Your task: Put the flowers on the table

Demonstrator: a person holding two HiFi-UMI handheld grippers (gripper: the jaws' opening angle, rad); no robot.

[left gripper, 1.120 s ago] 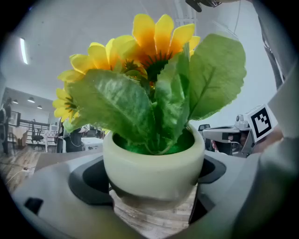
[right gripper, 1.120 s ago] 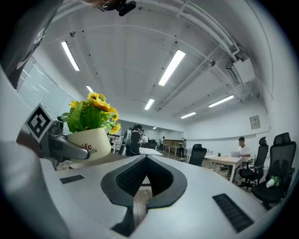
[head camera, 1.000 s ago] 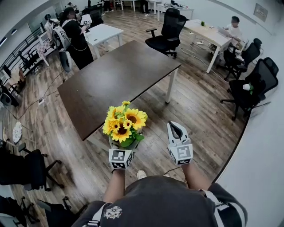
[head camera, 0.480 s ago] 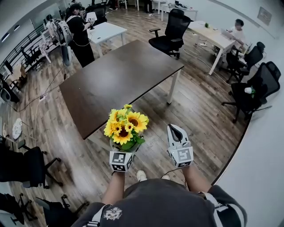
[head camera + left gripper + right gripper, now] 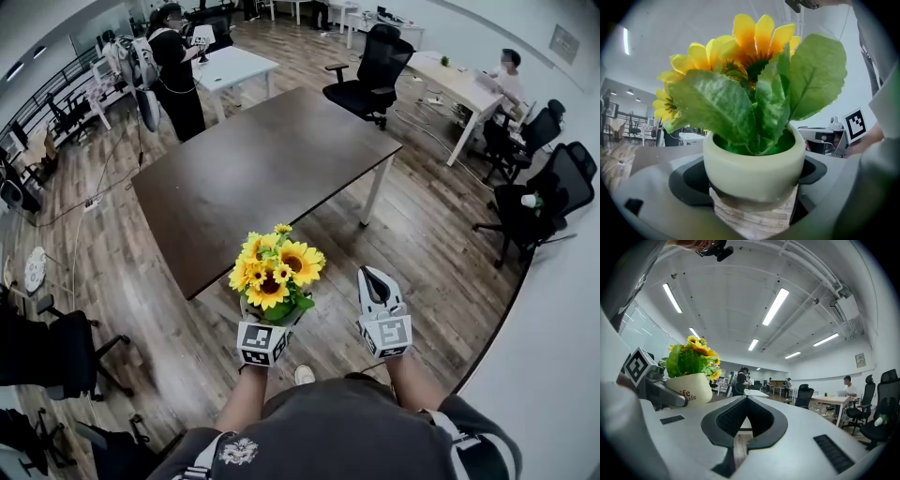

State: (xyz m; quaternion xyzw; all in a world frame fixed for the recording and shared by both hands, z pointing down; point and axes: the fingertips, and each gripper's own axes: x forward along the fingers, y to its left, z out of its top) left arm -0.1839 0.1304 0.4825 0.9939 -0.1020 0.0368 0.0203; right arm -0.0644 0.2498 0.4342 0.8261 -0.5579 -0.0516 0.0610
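1. The left tongs [image 5: 270,317] are clamped on the pale pot [image 5: 754,164] that holds the flowers [image 5: 277,267]. One jaw presses each side of the pot (in the left gripper view the pot fills the whole gap).
2. The flowers are yellow sunflowers with broad green leaves, and they stand upright in the pot.
3. Pot and flowers are held in the air above the wood floor [image 5: 412,225], just short of the near corner of the dark desk [image 5: 253,169] and not resting on it.
4. The right tongs [image 5: 373,277] are also on the near side of the dark desk, off its near right edge and over the floor. Their jaws are closed together with nothing between them.
5. A black office chair [image 5: 375,66] stands past the dark desk's far right corner.
6. A standing person in dark clothes [image 5: 178,66] is at the dark desk's far left corner, next to a smaller white desk [image 5: 232,67].
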